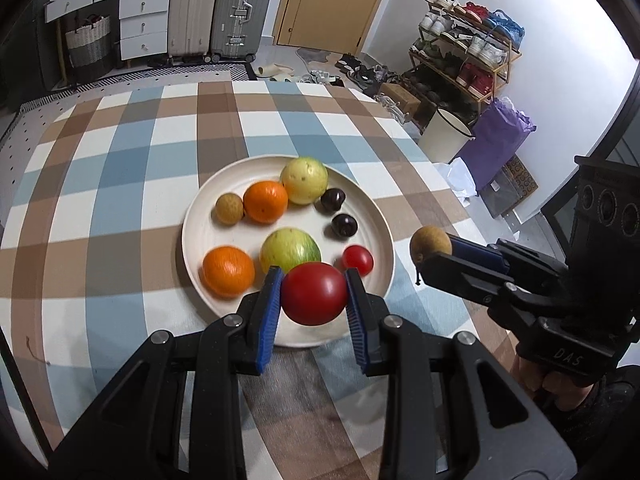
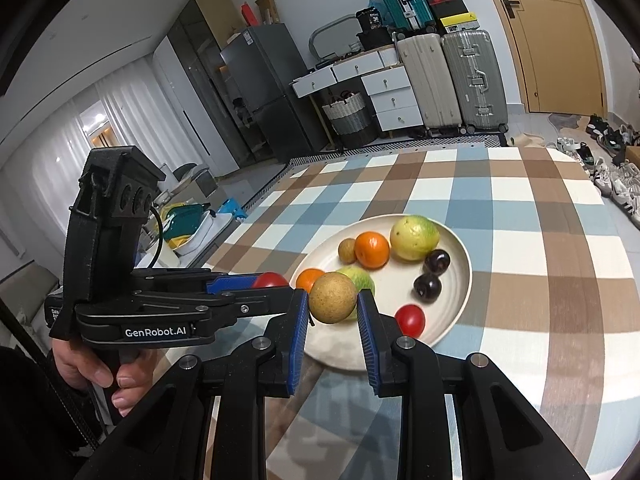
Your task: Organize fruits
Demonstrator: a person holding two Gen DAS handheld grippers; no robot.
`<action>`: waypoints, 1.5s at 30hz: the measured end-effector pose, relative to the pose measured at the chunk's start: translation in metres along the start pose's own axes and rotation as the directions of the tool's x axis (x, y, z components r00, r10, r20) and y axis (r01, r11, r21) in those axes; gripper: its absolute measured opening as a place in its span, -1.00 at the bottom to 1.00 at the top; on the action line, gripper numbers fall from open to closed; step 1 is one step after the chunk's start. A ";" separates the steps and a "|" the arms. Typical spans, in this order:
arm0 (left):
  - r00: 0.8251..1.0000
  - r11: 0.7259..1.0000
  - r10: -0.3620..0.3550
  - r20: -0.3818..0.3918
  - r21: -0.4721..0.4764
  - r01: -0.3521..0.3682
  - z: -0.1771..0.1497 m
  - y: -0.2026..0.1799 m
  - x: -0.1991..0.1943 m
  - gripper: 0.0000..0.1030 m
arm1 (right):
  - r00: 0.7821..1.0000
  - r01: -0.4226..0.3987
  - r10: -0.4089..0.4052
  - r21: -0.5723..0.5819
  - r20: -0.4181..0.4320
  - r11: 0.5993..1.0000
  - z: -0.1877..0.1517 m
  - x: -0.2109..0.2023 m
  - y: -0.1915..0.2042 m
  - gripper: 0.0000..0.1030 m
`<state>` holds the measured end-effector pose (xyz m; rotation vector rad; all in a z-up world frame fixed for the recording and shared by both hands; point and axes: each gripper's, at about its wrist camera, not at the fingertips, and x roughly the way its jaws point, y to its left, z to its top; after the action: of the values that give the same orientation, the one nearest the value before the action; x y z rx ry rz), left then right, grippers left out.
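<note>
A cream plate (image 1: 208, 236) (image 2: 456, 300) sits mid-table holding two oranges (image 1: 228, 271), two green-yellow guavas (image 1: 303, 179), two dark plums (image 1: 344, 224), a small brown longan (image 1: 229, 208) and a small red tomato (image 1: 357, 259) (image 2: 409, 318). My left gripper (image 1: 313, 294) is shut on a large red tomato (image 1: 314, 299) above the plate's near rim; it shows in the right wrist view (image 2: 270, 280) too. My right gripper (image 2: 333, 300) is shut on a brown longan (image 2: 333, 298), held off the plate's right edge in the left wrist view (image 1: 430, 244).
The table carries a blue, brown and white checked cloth (image 1: 120, 168). Beyond its far edge stand suitcases (image 1: 242, 8), white drawers (image 1: 144, 24) and a shoe rack (image 1: 464, 52). A white bin (image 1: 444, 134) stands off the right edge.
</note>
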<state>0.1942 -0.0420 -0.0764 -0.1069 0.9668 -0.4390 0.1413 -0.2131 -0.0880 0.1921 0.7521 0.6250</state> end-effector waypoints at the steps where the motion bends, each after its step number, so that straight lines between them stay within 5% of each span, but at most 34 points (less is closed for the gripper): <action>1: 1.000 1.000 -0.002 0.000 0.001 0.002 0.003 0.000 0.001 -0.46 | 1.000 0.000 0.000 0.001 0.000 1.000 0.002 0.001 -0.001 -0.51; 31: 0.998 0.999 -0.042 -0.041 0.016 0.043 0.063 0.014 0.073 -0.46 | 0.996 0.068 -0.067 0.031 -0.051 0.997 0.030 0.056 -0.037 -0.51; 36: 0.999 0.999 -0.043 -0.021 0.026 0.044 0.065 0.012 0.070 -0.43 | 0.996 0.084 -0.083 0.042 -0.040 0.996 0.029 0.053 -0.040 -0.17; 45: 0.999 1.000 -0.023 0.048 0.008 0.022 0.061 0.012 0.037 -0.20 | 0.990 0.132 -0.133 0.048 0.035 0.990 0.027 0.024 -0.035 -0.06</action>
<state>0.2659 -0.0523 -0.0734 -0.1209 0.9176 -0.4591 0.1894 -0.2253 -0.0961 0.1941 0.7367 0.4769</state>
